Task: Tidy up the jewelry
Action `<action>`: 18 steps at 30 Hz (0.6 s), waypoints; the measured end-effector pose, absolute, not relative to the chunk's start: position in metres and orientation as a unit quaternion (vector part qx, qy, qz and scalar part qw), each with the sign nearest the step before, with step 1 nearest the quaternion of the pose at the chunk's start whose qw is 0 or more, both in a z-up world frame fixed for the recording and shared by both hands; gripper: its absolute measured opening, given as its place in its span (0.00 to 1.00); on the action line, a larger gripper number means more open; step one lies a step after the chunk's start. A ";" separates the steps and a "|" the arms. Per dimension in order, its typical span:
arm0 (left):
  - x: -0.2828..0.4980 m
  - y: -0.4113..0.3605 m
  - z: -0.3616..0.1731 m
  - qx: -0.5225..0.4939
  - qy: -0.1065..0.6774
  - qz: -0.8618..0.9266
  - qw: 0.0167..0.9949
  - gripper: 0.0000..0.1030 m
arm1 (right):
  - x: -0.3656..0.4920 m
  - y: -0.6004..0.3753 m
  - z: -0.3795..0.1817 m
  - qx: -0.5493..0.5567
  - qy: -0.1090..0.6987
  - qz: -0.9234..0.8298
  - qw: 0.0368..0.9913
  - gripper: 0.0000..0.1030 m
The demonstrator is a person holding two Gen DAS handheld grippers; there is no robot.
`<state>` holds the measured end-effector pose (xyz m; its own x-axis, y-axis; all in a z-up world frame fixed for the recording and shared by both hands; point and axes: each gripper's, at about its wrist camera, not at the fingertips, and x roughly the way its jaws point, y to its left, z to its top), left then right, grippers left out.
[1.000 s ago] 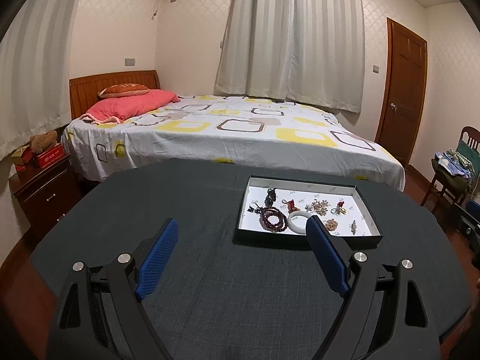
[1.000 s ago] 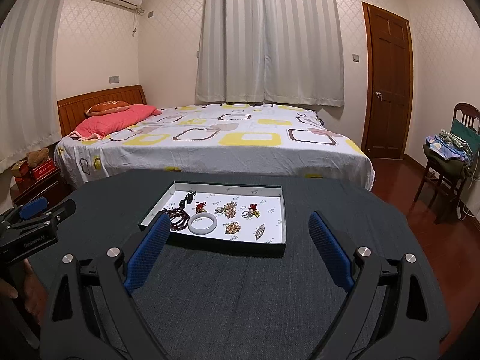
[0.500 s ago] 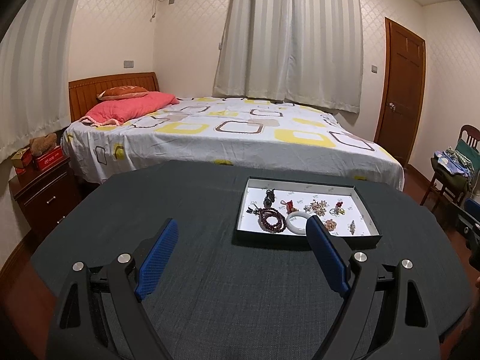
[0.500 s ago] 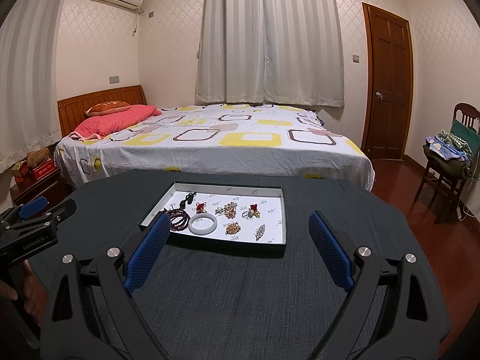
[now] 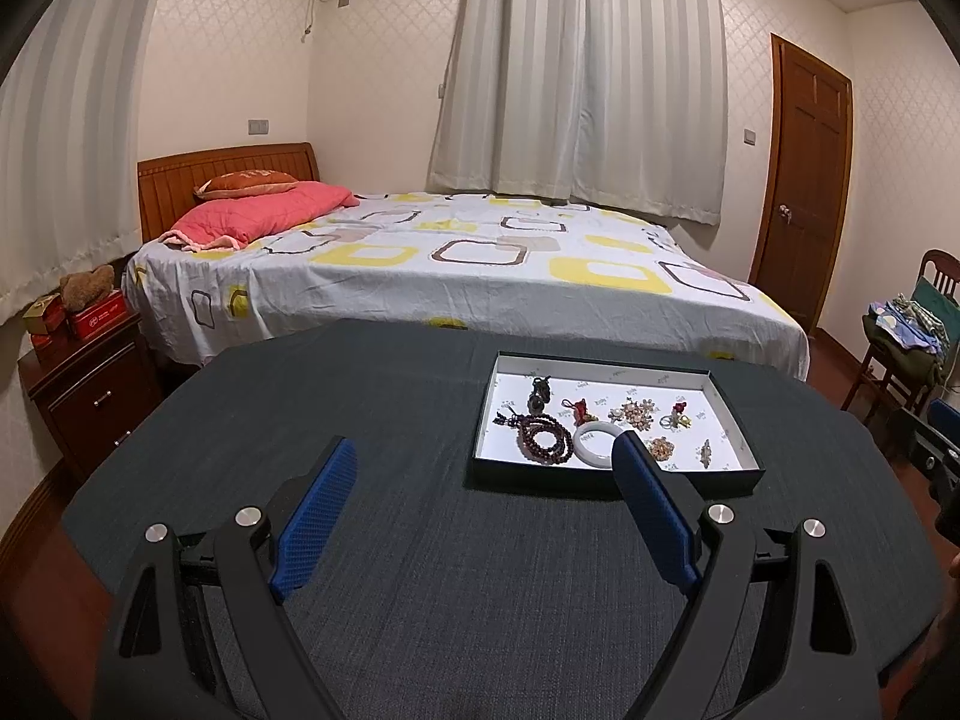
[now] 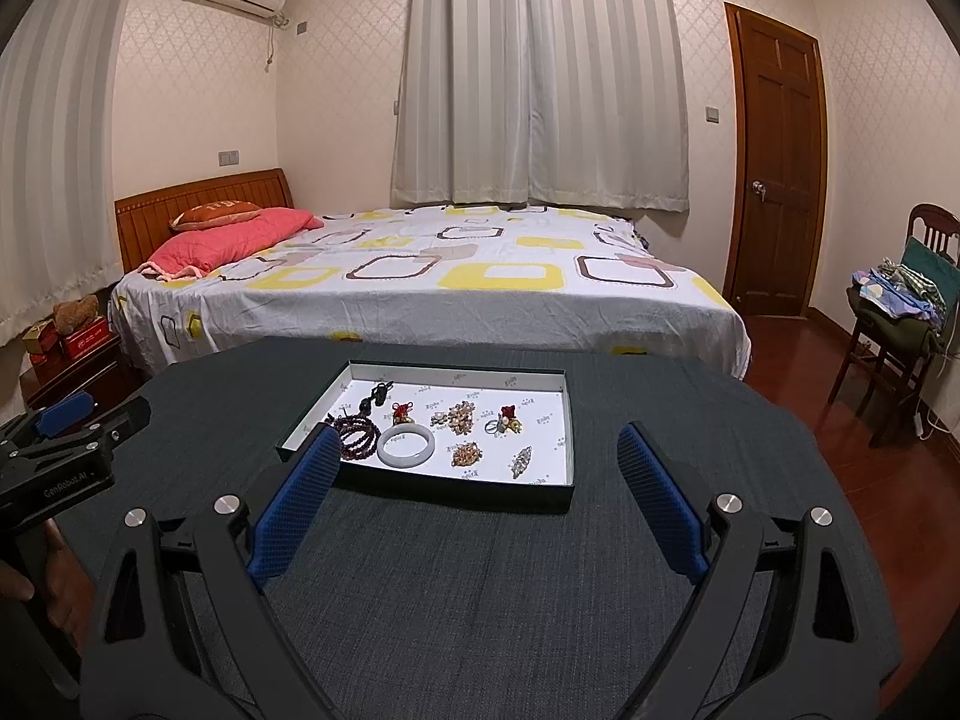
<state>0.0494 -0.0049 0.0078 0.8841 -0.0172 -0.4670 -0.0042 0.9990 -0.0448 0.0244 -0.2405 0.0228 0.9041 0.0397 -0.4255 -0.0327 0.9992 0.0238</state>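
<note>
Blue pads: both grippers carry ribbed blue pads on black arms.
Left gripper (image 5: 485,468): fingers spread wide apart, nothing between them, held over the near part of the table.
Right gripper (image 6: 478,453): fingers also spread wide, empty, over the near edge of the table.
Table (image 5: 372,396): covered in dark grey woven cloth; it carries the tray.
Tray (image 6: 569,420): shallow, dark-walled, white inside, lying toward the far edge of the table, beyond both grippers and touching neither.
Tray seen from the left gripper (image 5: 735,414): ahead and to the right; the right finger's tip overlaps its near wall in the view.
Tray seen from the right gripper: ahead between the fingers, nearer the left finger, whose tip overlaps its near left corner.
White bangle (image 6: 405,446): flat near the tray's near wall, touching or just beside the beads.
Dark red beads (image 6: 357,436): coiled at the tray's near left corner.
Red charm (image 6: 402,412): just behind the bangle.
Gold brooches (image 6: 457,416): clustered mid-tray, one more (image 6: 467,453) nearer the front.
Silver leaf brooch (image 6: 521,459): at the near wall, right of the others.
Dark pendant (image 5: 538,396): near the tray's far left corner.
Left gripper in the right view (image 6: 66,420): at the table's left edge, well apart from the tray.
</note>
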 end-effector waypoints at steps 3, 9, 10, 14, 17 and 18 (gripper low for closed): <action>0.049 -0.004 0.008 -0.023 0.240 -0.003 0.971 0.82 | 0.025 -0.241 0.023 0.009 0.218 0.019 0.976 0.89; 0.048 -0.004 0.008 -0.023 0.239 -0.003 0.971 0.82 | 0.025 -0.241 0.022 0.009 0.219 0.019 0.976 0.89; 0.048 -0.004 0.008 -0.024 0.239 -0.003 0.971 0.82 | 0.025 -0.241 0.022 0.009 0.218 0.019 0.976 0.89; 0.047 -0.004 0.008 -0.024 0.241 -0.003 0.970 0.82 | 0.025 -0.241 0.022 0.009 0.218 0.019 0.976 0.89; 0.048 -0.004 0.008 -0.023 0.240 -0.002 0.971 0.82 | 0.025 -0.241 0.022 0.009 0.218 0.019 0.976 0.89; 0.047 -0.004 0.008 -0.023 0.239 -0.002 0.971 0.82 | 0.025 -0.241 0.022 0.009 0.219 0.019 0.976 0.89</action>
<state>0.0473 -0.0043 0.0076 0.8854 -0.0143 -0.4647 -0.0078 0.9989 -0.0456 0.0251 -0.2408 0.0220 0.9037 0.0409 -0.4262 -0.0334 0.9991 0.0249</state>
